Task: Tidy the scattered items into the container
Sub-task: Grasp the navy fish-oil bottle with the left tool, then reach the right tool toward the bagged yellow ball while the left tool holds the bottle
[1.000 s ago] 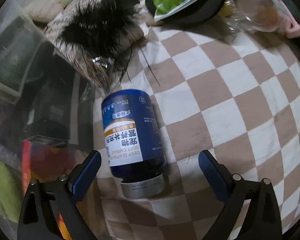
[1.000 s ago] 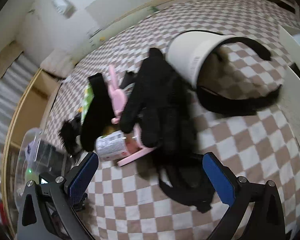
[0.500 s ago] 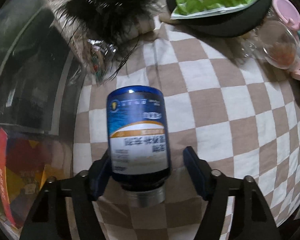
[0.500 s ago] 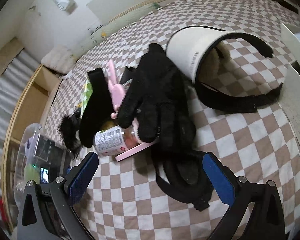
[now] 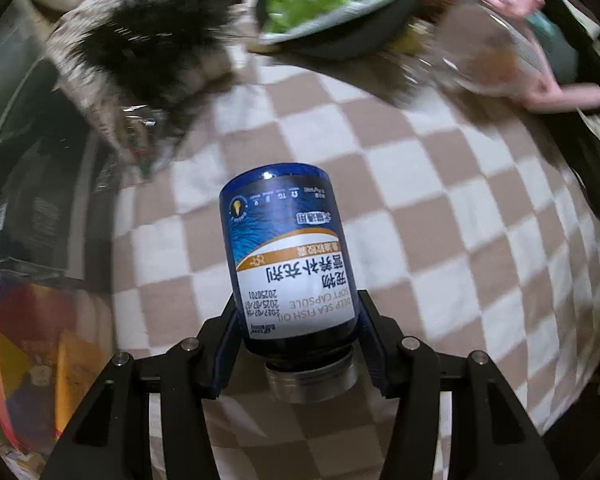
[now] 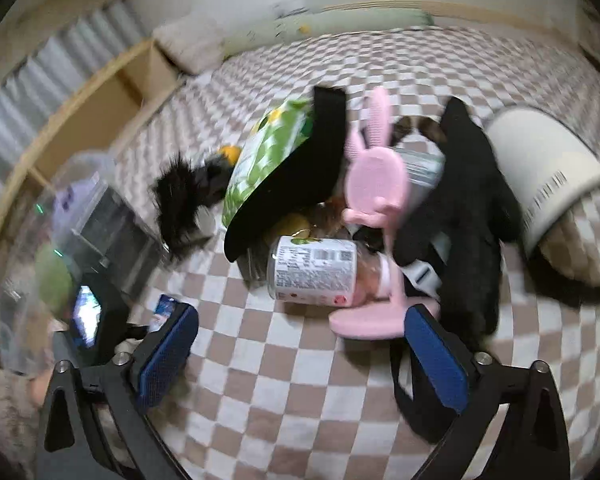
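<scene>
bottle: the blue fish-oil bottle (image 5: pixel 290 256) sits lower centre of the left wrist view, above the checked bedcover (image 5: pixel 440 216), silver cap (image 5: pixel 312 376) nearest the camera, base pointing up the frame.
long axis: runs along the line of the fingers, leaning a little toward the upper left — so the pads bear on its round sides near the shoulder, not on cap or base.
left gripper: left gripper (image 5: pixel 298 344) has just been closing and now pinches the bottle, a blue pad pressed on each side.
container: the clear plastic bin (image 5: pixel 32 200) fills the left edge of that frame, just beside the bottle, with coloured things already inside — my guess is the coming move is a short carry leftward and a drop over its rim.
risk: a grip that low on a smooth cylinder may let it swing or slip.
right gripper: right gripper (image 6: pixel 300 344) stands spread with nothing between the pads, though its jaws have just been narrowing slightly.
next candidate: the labelled clear jar (image 6: pixel 316 272) lies on its side just above the pads at frame centre, long axis across the frame, against the pink rabbit-eared stand (image 6: pixel 374 184) and black glove (image 6: pixel 468 208).
nearer hand: the left for the bin, the right for the pile.
</scene>
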A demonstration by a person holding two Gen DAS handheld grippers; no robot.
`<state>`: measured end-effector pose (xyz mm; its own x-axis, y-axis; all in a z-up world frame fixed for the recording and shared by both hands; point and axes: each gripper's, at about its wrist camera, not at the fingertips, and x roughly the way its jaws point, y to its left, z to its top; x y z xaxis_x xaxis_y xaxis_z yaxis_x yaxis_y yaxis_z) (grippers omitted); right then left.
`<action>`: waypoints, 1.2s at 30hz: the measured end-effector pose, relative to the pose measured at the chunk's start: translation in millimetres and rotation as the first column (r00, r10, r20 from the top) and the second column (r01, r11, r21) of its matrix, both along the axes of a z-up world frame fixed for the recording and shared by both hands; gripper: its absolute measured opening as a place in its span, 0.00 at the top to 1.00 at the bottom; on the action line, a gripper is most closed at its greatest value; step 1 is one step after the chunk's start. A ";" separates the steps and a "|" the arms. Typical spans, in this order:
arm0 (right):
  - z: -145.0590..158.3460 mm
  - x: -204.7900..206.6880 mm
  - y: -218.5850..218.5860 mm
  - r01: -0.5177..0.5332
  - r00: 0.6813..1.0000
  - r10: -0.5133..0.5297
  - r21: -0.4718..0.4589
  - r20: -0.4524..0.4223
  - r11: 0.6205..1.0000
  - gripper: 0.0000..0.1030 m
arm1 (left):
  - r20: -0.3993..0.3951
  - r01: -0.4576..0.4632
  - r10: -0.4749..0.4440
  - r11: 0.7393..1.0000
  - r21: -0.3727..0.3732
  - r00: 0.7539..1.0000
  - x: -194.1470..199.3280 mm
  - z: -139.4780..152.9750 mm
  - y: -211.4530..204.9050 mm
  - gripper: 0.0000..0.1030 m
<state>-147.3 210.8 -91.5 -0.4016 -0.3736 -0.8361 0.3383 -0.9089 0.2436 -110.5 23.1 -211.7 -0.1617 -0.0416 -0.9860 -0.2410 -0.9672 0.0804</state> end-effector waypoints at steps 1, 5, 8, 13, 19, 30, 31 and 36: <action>-3.7 -6.3 -10.8 -0.011 1.000 0.011 0.064 -0.007 0.998 0.28 | 0.002 0.024 -0.024 1.000 0.003 1.000 5.3 -0.1 3.7 0.48; -25.8 -36.2 -35.1 -0.021 1.000 0.017 0.140 0.024 0.990 0.50 | 0.015 0.098 -0.098 0.995 0.025 0.995 25.0 0.3 13.9 0.48; -42.3 -56.7 -50.3 -0.023 0.998 0.016 0.118 0.059 0.993 0.51 | 0.023 0.159 -0.160 0.986 0.042 0.987 42.9 0.5 20.2 0.48; -61.9 -85.7 -71.4 -0.009 0.997 0.000 0.117 0.080 0.993 0.51 | 0.026 0.225 -0.227 0.973 0.048 0.974 61.2 -1.1 24.4 0.50; -96.6 -86.8 -84.7 -0.107 0.982 0.078 0.170 0.170 0.980 0.51 | 0.052 0.217 -0.222 0.973 0.078 0.974 55.7 -2.6 20.2 0.50; -79.8 -11.6 -78.0 -0.325 0.901 0.292 0.054 0.321 0.944 0.45 | 0.043 0.235 -0.239 0.968 0.087 0.970 55.3 -1.9 17.9 0.50; -76.2 -16.8 -76.7 -0.285 0.916 0.265 0.024 0.301 0.958 0.28 | 0.043 0.235 -0.239 0.968 0.085 0.970 55.2 -1.7 17.9 0.50; -74.5 -55.8 -73.0 -0.078 0.963 0.078 -0.013 0.257 0.997 0.07 | 0.043 0.239 -0.243 0.967 0.085 0.969 54.2 -1.4 17.6 0.50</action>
